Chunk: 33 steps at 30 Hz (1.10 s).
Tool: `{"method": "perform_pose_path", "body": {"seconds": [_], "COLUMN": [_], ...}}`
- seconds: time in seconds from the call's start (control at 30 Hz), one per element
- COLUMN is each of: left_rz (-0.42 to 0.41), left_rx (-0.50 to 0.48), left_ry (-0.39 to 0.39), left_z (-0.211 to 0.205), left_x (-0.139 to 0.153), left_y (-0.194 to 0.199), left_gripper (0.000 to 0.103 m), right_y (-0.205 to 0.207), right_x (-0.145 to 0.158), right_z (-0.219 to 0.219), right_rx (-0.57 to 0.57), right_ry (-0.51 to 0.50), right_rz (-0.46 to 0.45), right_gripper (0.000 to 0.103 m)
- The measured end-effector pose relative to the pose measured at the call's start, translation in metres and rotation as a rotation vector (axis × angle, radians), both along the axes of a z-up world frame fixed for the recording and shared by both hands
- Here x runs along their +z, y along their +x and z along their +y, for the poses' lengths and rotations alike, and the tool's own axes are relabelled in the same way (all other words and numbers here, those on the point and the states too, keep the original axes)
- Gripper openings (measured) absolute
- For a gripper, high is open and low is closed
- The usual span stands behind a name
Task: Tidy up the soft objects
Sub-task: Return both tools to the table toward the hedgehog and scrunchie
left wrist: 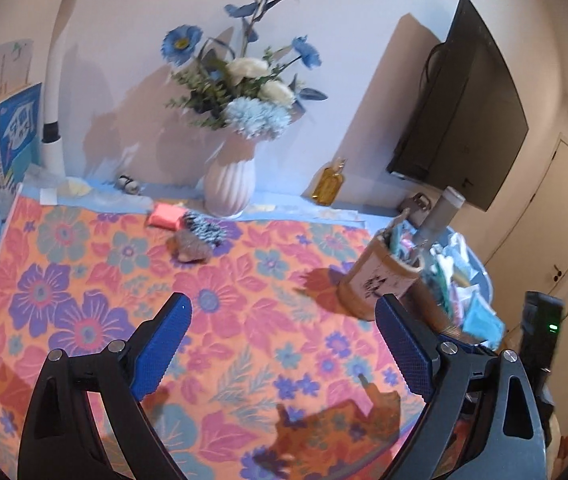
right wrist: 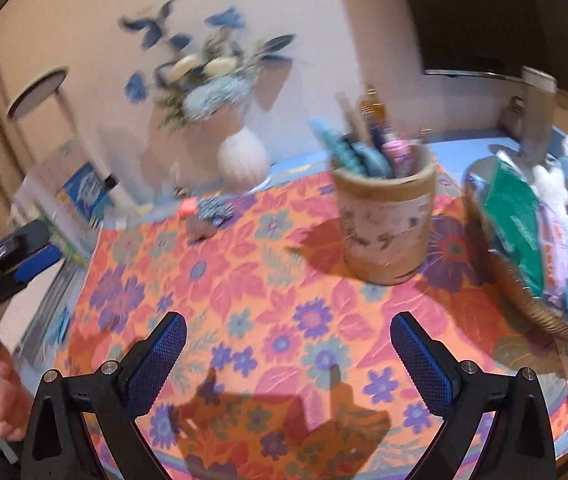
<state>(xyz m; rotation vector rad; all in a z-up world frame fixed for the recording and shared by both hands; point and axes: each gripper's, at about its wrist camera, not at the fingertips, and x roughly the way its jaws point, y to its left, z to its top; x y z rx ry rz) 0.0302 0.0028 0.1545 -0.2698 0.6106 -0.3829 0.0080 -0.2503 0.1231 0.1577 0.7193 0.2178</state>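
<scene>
Orange-and-pink flowered cloth (left wrist: 243, 320) covers most of the worktop, and right over its near edge I hold both tongs spread wide with nothing between their blue pads: my left tongs (left wrist: 284, 344) and my right tongs (right wrist: 288, 360) each look down on bare cloth. Past them, toward the right side of the worktop, stands a wooden pen cup (right wrist: 386, 220), and just beside it at the right edge a woven basket (right wrist: 524, 300) already stuffed with soft packets and cloths. Farther off, near the back edge in front of the white ribbed vase (left wrist: 229, 188), lie the loose soft things: a brown pouch (left wrist: 191, 248), a blue-and-white patterned piece (left wrist: 203, 228) touching it, and a pink block (left wrist: 163, 216) just behind. I judge I am between picks, reaching for the next item. The next move calls for carrying one pair of tongs across the cloth to that cluster, closing on a single piece without dragging its neighbours, and staying clear of the vase.
</scene>
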Motion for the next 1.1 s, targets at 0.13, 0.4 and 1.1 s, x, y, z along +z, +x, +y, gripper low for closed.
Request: {"method": "perform_pose_path", "body": {"seconds": [0.13, 0.4, 1.1], "left_rz": [0.031, 0.264, 0.277], "left_rx": [0.064, 0.088, 0.156], "left_ry": [0.061, 0.09, 0.382], "left_z": [0.007, 0.024, -0.011], "left_x": [-0.024, -0.118, -0.147], "left_y": [0.01, 0.053, 0.062], "left_gripper": [0.093, 0.093, 0.102], "right_y": [0.006, 0.047, 0.062], "right_x": [-0.011, -0.069, -0.1], "right_z": [0.026, 0.05, 0.04], "right_rx": [0.042, 0.03, -0.056], "right_ry": [-0.055, -0.064, -0.067], "right_rz": [-0.005, 0.101, 0.168], "right_gripper": [0.102, 0.102, 0.103]}}
